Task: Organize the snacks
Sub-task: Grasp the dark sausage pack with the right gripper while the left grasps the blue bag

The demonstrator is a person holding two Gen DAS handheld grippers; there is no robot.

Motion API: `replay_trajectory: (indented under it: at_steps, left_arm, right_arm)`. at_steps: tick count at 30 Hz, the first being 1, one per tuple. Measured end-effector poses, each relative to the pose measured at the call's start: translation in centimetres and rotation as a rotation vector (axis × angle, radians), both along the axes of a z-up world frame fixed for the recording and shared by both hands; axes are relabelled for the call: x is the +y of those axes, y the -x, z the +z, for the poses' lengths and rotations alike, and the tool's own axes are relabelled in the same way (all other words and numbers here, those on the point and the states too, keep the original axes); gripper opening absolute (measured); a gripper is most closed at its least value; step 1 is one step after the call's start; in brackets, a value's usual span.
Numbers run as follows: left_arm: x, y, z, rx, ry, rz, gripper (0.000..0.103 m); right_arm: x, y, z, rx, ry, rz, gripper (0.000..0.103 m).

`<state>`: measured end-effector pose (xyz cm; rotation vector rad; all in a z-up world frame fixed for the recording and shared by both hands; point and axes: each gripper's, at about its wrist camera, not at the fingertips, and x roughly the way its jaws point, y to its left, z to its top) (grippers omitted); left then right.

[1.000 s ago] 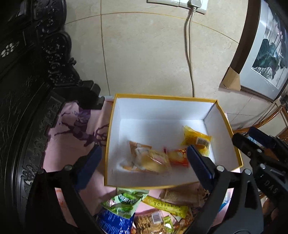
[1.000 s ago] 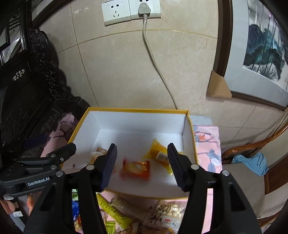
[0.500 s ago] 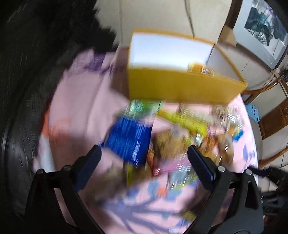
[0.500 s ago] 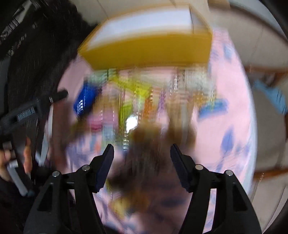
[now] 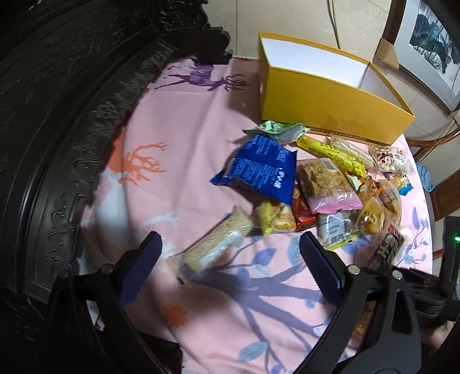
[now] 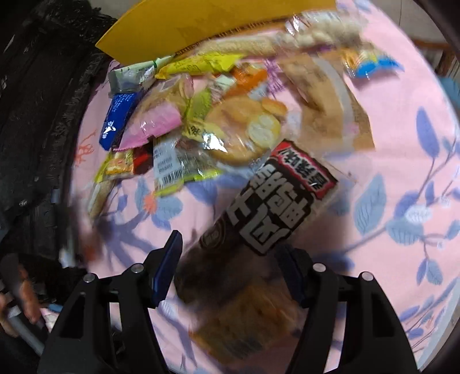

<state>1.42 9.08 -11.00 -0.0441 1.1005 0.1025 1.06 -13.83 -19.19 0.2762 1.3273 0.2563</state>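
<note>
**Hovering over the snack pile, both grippers released**

Hanging above the pink floral cloth that covers the bench, the left gripper points steeply down with its blue pads spread wide and nothing clamped; a long pale cracker packet lies on the cloth between and just ahead of the pads, apart from both; beyond it sit a small yellow-green packet and a red one touching each other, then a blue bag and a pink-edged biscuit pack further ahead; the yellow box stands at the far end of the pile, upright and open at the top, its inside not visible from here.

The right gripper is likewise released, jaws parted and empty of any grip; a dark brown packet with large pale characters lies slanted on the cloth, its near end reaching in between the pads, though blur hides whether either pad touches it; a brownish packet lies just below it, close under the gripper; ahead and to the left the heaped snacks run up to the yellow box wall; a person's hand shows at the lower left edge.
</note>
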Motion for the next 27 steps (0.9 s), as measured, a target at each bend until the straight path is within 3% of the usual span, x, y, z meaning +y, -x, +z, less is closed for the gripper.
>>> replay_trajectory:
  at_steps: [4, 6, 10, 12, 17, 22, 27]
  left_arm:
    - [1.1, 0.4, 0.1, 0.0, 0.01, 0.032, 0.098]
    - [1.6, 0.5, 0.1, -0.003, 0.018, 0.047, 0.098]
    - [1.6, -0.4, 0.0, -0.001, 0.034, 0.051, 0.098]
    - [1.4, -0.9, -0.2, -0.002, 0.041, 0.054, 0.098]
    - [-0.1, -4.7, -2.0, 0.028, 0.078, 0.048, 0.098]
    - [-3.4, -10.5, -5.1, 0.072, -0.075, -0.056, 0.098]
    - [-4.0, -13.7, -8.9, 0.17, -0.103, -0.105, 0.098]
  right_arm:
    - [3.0, 0.3, -0.2, -0.133, 0.149, 0.068, 0.055]
    - [3.7, 0.6, -0.3, -0.182, 0.17, 0.113, 0.05]
    - [2.8, 0.4, 1.4, -0.257, 0.214, 0.109, 0.034]
    - [1.8, 0.0, 2.7, -0.291, 0.256, 0.093, 0.033]
    - [0.2, -1.3, 0.9, -0.182, 0.25, 0.081, 0.03]
    - [0.4, -2.0, -1.0, -0.126, 0.239, 0.088, 0.031]
    - [0.3, -2.5, -1.4, -0.111, 0.224, 0.111, 0.034]
